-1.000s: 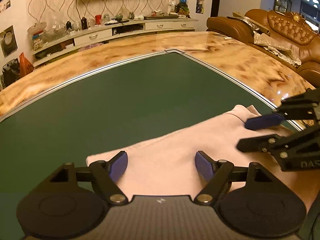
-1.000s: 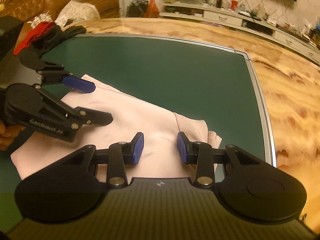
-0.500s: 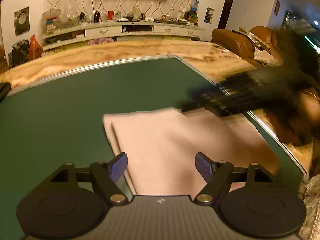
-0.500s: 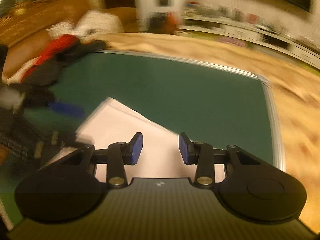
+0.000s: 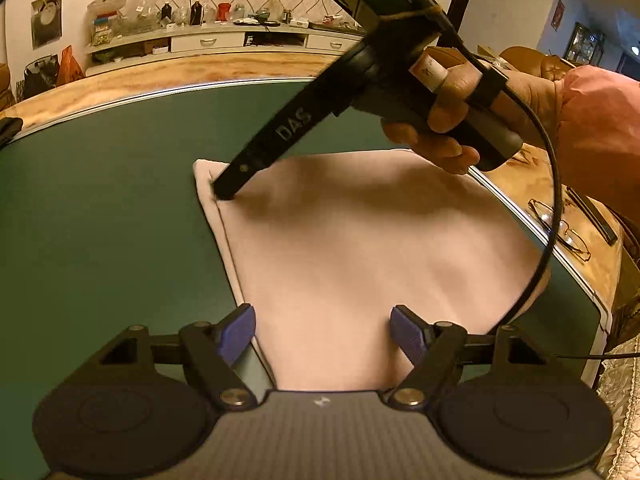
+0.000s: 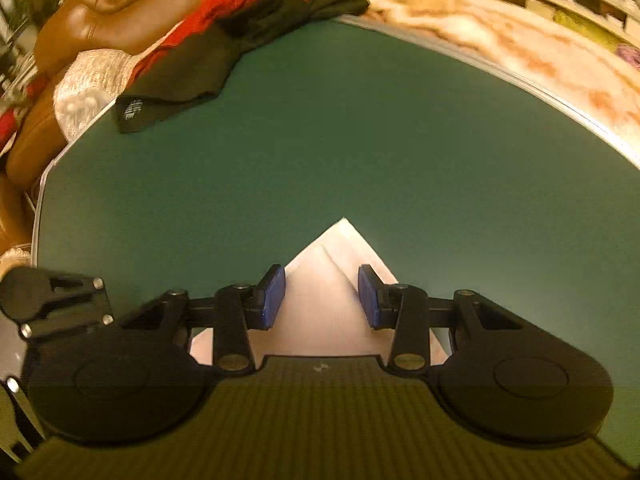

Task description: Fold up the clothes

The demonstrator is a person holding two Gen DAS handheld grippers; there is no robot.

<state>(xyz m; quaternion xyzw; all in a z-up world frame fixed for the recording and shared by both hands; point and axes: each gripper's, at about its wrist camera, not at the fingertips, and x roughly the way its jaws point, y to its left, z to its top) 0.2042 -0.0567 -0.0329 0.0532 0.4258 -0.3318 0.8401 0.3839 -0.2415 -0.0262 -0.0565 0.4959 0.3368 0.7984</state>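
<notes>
The folded pink garment was laid flat on the green mat, near its edge. The left gripper was held spread wide above the garment's near edge. The right gripper was set at the far corner, its jaws closing with nothing pinched yet.

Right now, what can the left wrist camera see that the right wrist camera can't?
Only the left wrist view shows the hand holding the right tongs, their tip down on the pink cloth's far corner, plus eyeglasses and a shelf of bottles. Only the right wrist view shows the dark clothes and red clothes piled at the table's edge. Both show the cloth and green table; the right tongs are closing around its corner.
</notes>
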